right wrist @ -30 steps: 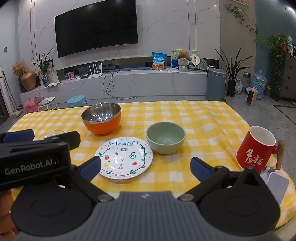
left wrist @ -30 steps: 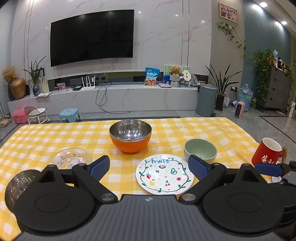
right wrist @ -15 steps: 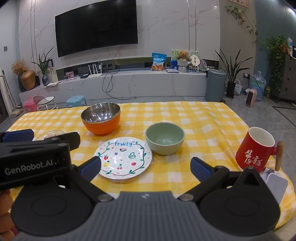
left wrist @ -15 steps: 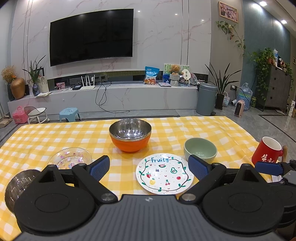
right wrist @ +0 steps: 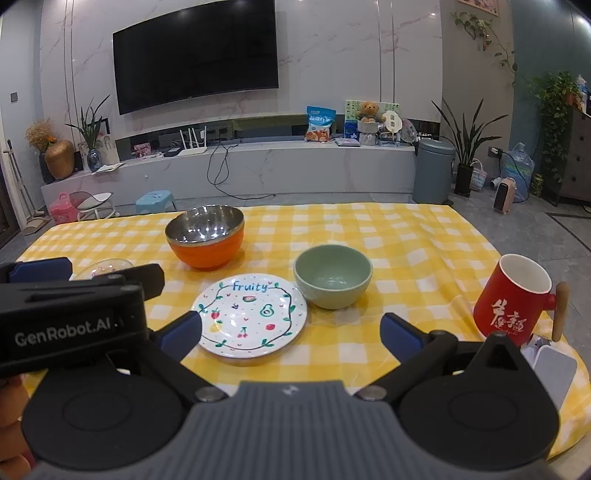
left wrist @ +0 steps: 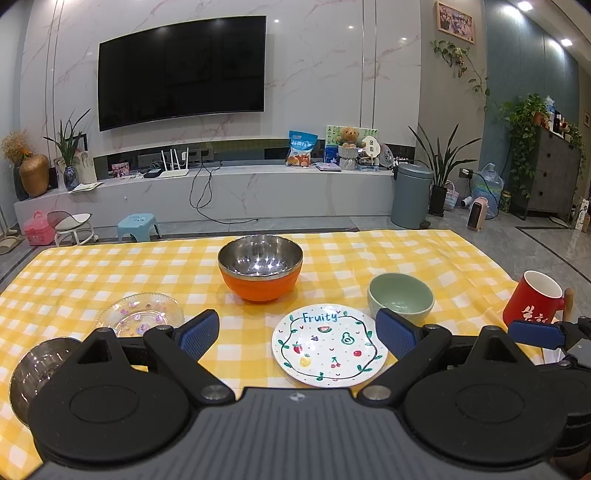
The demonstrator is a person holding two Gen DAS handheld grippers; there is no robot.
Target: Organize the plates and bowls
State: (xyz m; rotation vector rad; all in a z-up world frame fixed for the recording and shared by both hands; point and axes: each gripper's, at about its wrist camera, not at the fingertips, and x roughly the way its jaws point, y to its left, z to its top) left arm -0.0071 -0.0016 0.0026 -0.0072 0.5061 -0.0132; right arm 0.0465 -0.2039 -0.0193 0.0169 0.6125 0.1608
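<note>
Fruity plate (left wrist: 329, 345) lies just ahead of both wide-open, empty grippers (left wrist: 295, 332) (right wrist: 291, 332).

Bright, even indoor light is filling both views, coming from recessed ceiling spotlights (left wrist: 525, 5) that are showing as white dots high to the right of the black wall-mounted television (left wrist: 183, 72). Small glints are repeating on that screen and on the glossy marble wall beside it. The steel-lined orange bowl (left wrist: 260, 266) in front of the television is throwing sharp highlights off its inner wall. Shadows under the dishes are staying soft and short on the yellow checked tablecloth (left wrist: 369, 254). Fisheye curvature is bending the walls near the frame edges, and the corners are darkening. Focus is holding crisp across the table; no motion blur is showing.
</note>
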